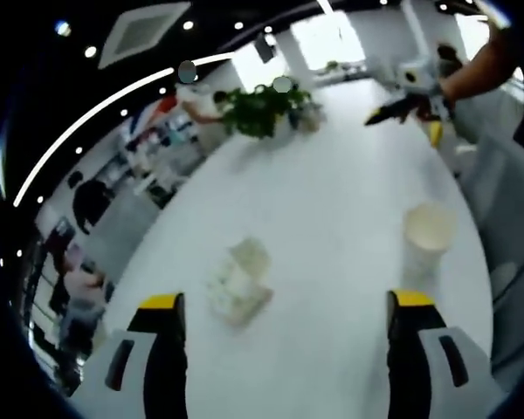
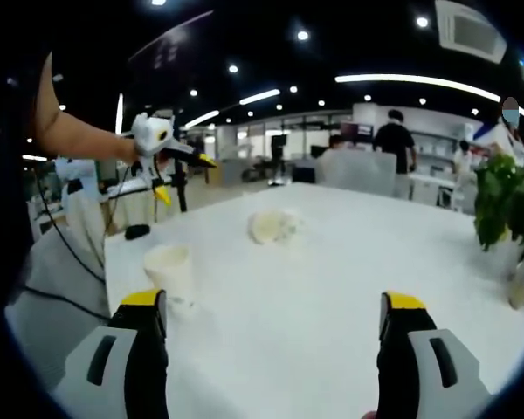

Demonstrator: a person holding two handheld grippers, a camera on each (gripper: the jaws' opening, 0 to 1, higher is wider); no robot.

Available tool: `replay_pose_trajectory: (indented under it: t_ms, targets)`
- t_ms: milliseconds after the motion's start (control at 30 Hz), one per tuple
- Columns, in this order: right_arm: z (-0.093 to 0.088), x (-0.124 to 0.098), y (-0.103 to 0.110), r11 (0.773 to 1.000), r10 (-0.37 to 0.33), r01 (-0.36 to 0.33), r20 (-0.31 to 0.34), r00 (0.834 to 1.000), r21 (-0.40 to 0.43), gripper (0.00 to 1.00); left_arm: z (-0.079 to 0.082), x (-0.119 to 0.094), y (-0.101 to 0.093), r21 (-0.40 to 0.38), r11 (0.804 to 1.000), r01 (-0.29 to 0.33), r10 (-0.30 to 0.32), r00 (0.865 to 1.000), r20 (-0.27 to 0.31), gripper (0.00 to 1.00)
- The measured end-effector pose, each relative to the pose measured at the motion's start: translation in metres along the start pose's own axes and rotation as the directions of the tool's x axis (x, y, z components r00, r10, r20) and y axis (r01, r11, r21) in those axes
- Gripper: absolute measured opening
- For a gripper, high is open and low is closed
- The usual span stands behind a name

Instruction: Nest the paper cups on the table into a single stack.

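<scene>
1. A long white surface [image 1: 332, 218] runs away from both cameras, and it carries everything named below; it also shows in the right gripper view [image 2: 332, 288].
2. A leafy green plant [image 1: 262, 109] stands at the far end of the surface in the left gripper view, and at the right edge in the right gripper view [image 2: 506, 205].
3. The left tool [image 1: 284, 305] hangs above the surface with its jaws wide apart and nothing between them. It also shows in the right gripper view [image 2: 170, 161], raised in the air at the end of a person's arm [image 2: 79, 135].
4. The right tool [image 2: 275, 305] is likewise spread wide and empty, low over the surface. In the left gripper view it appears far off at the upper right [image 1: 410, 105], held up in a hand.
5. An upright paper cup [image 1: 428, 236] stands near the surface's edge, just beyond the left tool's right jaw. In the right gripper view [image 2: 170, 271] it sits just beyond the right tool's left jaw.
6. A second pale lump, blurred, apparently cups lying on their side [image 1: 240, 279], rests mid-surface, well apart from the upright cup; seen too in the right gripper view [image 2: 272, 225].
</scene>
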State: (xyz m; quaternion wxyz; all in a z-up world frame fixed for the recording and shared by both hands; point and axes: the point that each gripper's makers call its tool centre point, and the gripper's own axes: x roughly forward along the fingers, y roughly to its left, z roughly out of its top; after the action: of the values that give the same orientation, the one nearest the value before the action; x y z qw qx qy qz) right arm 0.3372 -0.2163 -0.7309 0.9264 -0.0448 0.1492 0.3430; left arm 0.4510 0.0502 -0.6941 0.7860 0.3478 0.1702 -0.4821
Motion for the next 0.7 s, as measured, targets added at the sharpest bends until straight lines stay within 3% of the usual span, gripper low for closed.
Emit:
replay_pose_trajectory:
  t_ms: [400, 533, 700]
  targets:
    - [-0.005, 0.005, -0.005, 1.0, -0.009, 0.009, 0.001, 1.0, 0.018, 1.0, 0.005, 0.035, 0.023, 0.149, 0.988, 0.034, -0.027, 0.998, -0.053, 0.87]
    - [-0.006, 0.005, -0.006, 1.0, -0.011, 0.011, 0.002, 1.0, 0.024, 1.0, 0.003, 0.046, 0.028, 0.227, 0.973, 0.045, -0.027, 0.996, -0.08, 0.82]
    - [-0.005, 0.005, -0.008, 0.999, -0.021, 0.021, 0.01, 1.0, 0.037, 1.0, -0.003, 0.065, 0.033, 0.266, 0.961, 0.073, -0.045, 0.993, -0.111, 0.81]
